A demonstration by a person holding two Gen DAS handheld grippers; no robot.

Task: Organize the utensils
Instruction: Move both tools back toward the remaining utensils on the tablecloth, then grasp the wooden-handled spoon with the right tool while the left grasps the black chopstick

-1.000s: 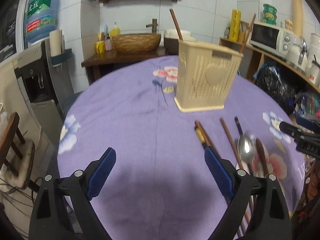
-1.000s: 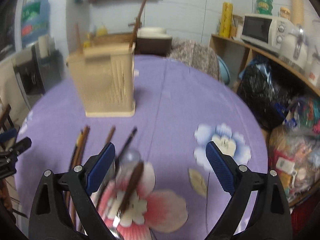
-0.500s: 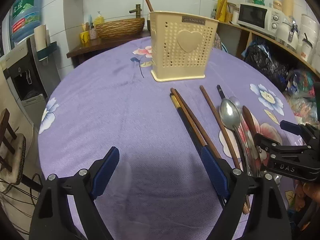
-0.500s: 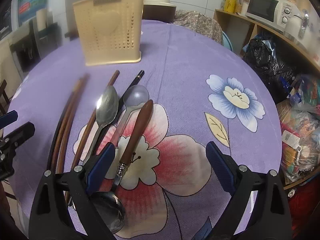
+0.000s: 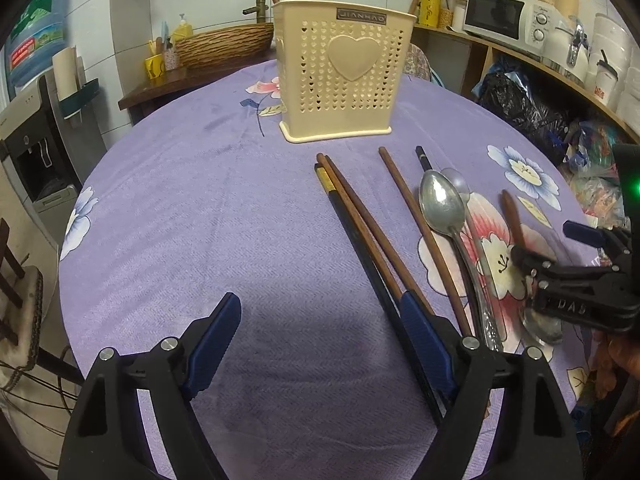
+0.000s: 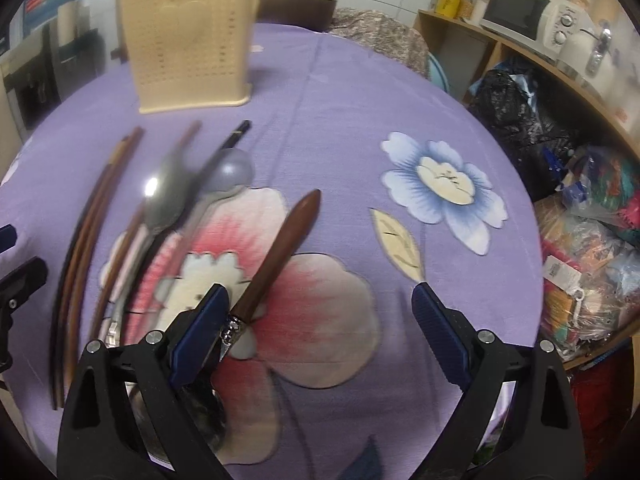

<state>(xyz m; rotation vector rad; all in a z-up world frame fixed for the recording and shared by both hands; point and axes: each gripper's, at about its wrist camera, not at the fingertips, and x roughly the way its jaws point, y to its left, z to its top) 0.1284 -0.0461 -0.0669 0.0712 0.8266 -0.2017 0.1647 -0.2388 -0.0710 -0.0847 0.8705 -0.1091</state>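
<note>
A cream perforated utensil holder (image 5: 340, 76) with a heart stands upright at the back of the purple table; it also shows in the right wrist view (image 6: 188, 40). Chopsticks (image 5: 360, 232) and a metal spoon (image 5: 444, 204) lie in front of it. A wooden-handled spoon (image 6: 280, 256) lies on the pink flower. My right gripper (image 6: 320, 328) is open low over it, its left finger touching the handle's lower end. My left gripper (image 5: 320, 344) is open, its right finger over the chopsticks' near ends. The right gripper also shows in the left wrist view (image 5: 576, 264).
The round table carries a purple flowered cloth (image 5: 192, 208). Shelves with a microwave (image 5: 504, 16) and bags (image 6: 592, 248) stand to the right. A water dispenser (image 5: 32, 120) and a wooden chair (image 5: 16, 280) stand to the left. A wicker basket (image 5: 224, 44) sits on a side table behind.
Both grippers have moved lower and closer to the utensils. The right gripper has come down over the wooden-handled spoon. Both stay open.
</note>
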